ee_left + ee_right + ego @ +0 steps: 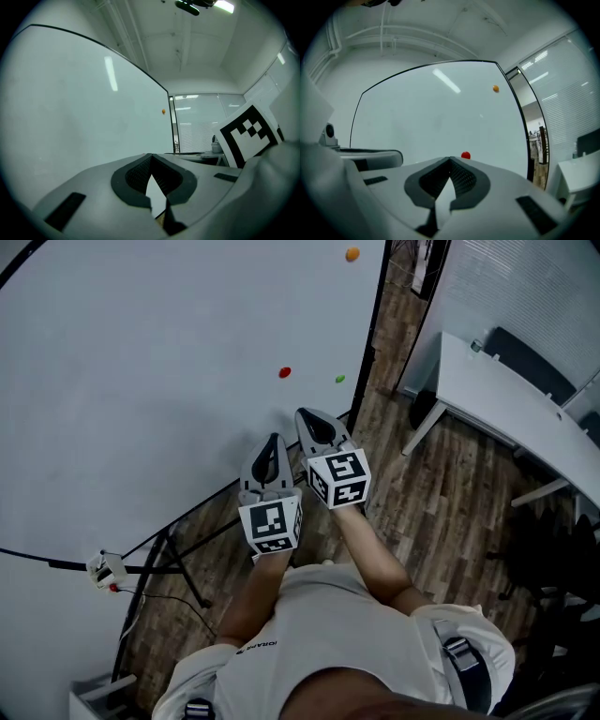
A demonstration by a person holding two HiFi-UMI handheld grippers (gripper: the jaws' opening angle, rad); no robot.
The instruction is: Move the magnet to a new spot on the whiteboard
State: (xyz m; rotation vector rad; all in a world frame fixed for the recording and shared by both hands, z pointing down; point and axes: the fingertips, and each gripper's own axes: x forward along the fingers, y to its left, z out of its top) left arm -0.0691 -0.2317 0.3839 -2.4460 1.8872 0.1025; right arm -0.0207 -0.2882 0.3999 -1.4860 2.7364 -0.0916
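Observation:
A large whiteboard [141, 362] fills the left of the head view. Three small round magnets sit on it: a red magnet [284, 373], a green magnet [339, 379] and an orange magnet [352, 254] higher up. My left gripper [273, 439] and right gripper [310, 414] hang side by side below the red magnet, both shut and holding nothing. In the right gripper view the red magnet [465, 155] shows just above the closed tips of that gripper [450, 159], with the orange magnet [495, 88] up to the right. The left gripper view shows its gripper [151, 155] shut and the orange magnet [163, 111] far off.
The whiteboard stands on a black stand [169, 559] over a wooden floor [450, 512]. A white table [511, 404] stands at the right with a dark chair [553, 559] near it. A small clip-like device [106, 569] hangs at the board's lower edge.

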